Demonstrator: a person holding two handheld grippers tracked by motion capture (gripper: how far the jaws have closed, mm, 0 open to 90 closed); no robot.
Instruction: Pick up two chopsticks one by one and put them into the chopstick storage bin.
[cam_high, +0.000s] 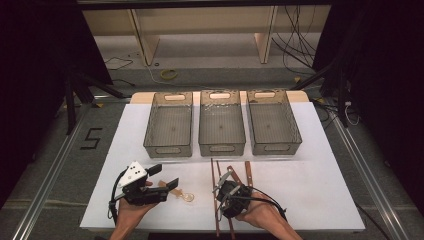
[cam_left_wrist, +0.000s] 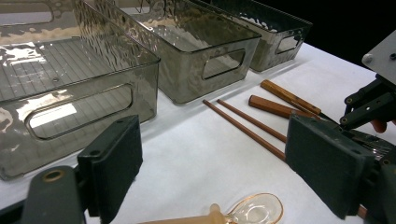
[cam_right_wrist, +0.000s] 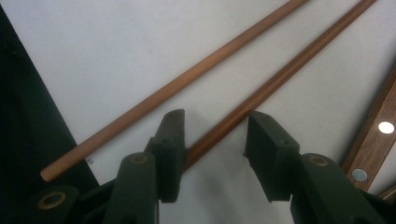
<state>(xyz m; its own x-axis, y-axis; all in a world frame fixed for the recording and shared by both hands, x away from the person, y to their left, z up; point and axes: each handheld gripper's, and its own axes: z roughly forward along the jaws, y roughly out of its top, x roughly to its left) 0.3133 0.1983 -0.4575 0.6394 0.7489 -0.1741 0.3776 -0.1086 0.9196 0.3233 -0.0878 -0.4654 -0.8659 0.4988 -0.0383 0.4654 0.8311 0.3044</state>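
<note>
right tool (cam_right_wrist: 212, 140) straddles one chopstick (cam_right_wrist: 275, 79) lying on the tabletop (cam_high: 310, 185), jaws half open, not gripping. left tool (cam_left_wrist: 229, 172) wide open, empty, over spoon (cam_left_wrist: 257, 209). next: pinch the chopstick, lift toward a bin (cam_high: 273, 145).

3 smoky clear bins sit in a row at 12 o'clock on the white table (cam_high: 310, 150): left bin (cam_high: 168, 124), middle bin (cam_high: 221, 122), right bin (cam_high: 273, 121). 2 wooden-handled utensils (cam_left_wrist: 284, 101) lie at 3 o'clock of the table's centre. A clear spoon (cam_high: 188, 196) rests at 6 o'clock.
</note>
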